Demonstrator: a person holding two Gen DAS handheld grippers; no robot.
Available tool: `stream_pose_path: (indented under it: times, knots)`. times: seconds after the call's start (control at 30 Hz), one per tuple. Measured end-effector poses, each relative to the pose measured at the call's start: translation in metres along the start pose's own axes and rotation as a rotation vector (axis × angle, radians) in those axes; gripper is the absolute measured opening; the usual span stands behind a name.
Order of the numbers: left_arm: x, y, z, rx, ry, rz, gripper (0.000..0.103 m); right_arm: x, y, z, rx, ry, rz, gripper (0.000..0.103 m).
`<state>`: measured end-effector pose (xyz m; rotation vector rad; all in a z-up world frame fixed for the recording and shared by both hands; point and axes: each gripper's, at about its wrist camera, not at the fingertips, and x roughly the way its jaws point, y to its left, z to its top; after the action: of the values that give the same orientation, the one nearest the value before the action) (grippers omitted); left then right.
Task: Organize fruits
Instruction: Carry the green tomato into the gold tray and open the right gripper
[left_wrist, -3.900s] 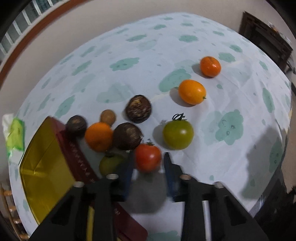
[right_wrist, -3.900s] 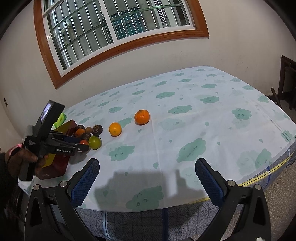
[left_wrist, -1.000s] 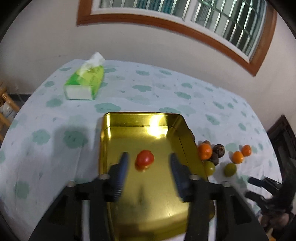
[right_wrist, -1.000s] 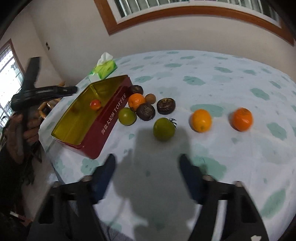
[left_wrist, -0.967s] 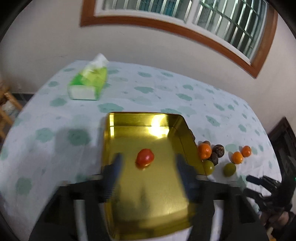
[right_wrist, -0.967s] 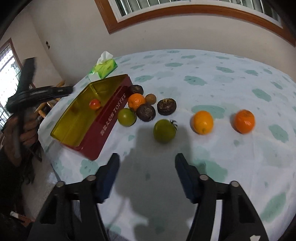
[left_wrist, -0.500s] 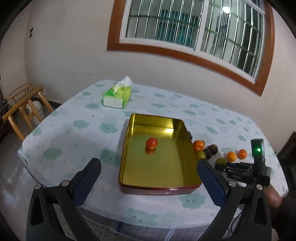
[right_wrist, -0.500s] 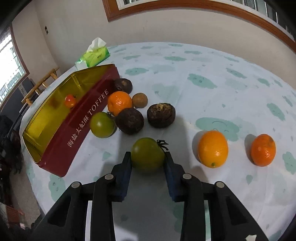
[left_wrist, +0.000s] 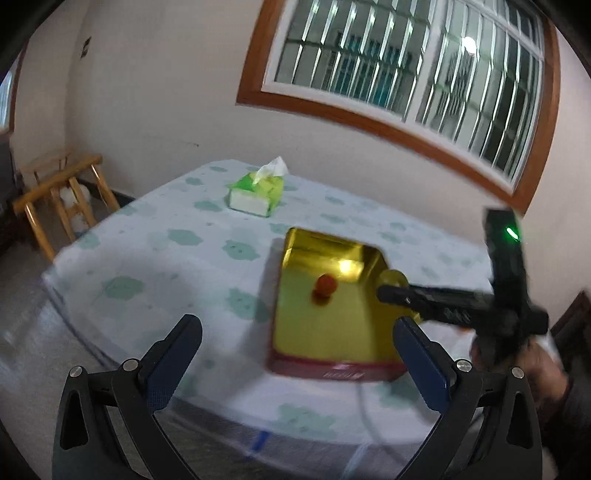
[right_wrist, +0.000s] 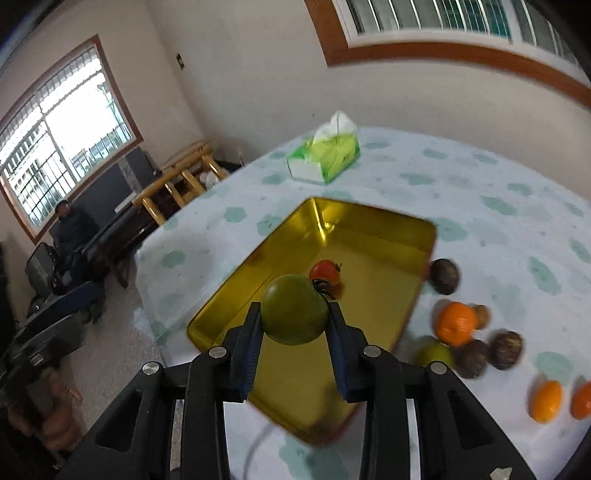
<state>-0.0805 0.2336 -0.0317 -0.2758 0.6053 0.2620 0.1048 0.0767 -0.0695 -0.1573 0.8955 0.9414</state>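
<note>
Right tool (right_wrist: 293, 325) pinching green tomato (right_wrist: 294, 314), right view only; left tool (left_wrist: 295, 350) spread

Pale walls (left_wrist: 155, 92) carry two brown-framed barred windows (left_wrist: 406, 66), one bright with daylight (right_wrist: 62, 125), above a grey floor (right_wrist: 122, 354), with wooden chairs (left_wrist: 62, 192) and dark furniture (right_wrist: 110, 206) beside the cloth-covered table (left_wrist: 166, 258).

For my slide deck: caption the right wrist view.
Right gripper carries a green tomato over the gold tin, where a red tomato already sits.
</note>
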Motion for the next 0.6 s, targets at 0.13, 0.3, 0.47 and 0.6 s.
stream_pose_path:
  times: [0.13, 0.3, 0.47, 0.6]
  knots:
    - [-0.011, -0.003, -0.006, 0.078, -0.044, 0.044, 0.102, 0.032, 0.002, -0.003, 0.03, 0.068, -0.026, 0.031]
    - [-0.013, -0.002, -0.008, 0.071, -0.062, 0.029, 0.102, 0.05, 0.019, -0.007, -0.02, 0.103, -0.03, 0.033]
    - [-0.001, -0.004, -0.008, 0.082, -0.028, 0.022, 0.102, 0.044, 0.027, -0.006, -0.05, 0.072, -0.025, 0.035]
    - [0.006, -0.004, -0.009, 0.075, 0.0, 0.006, 0.102, 0.014, 0.009, -0.001, 0.011, -0.038, 0.017, 0.038]
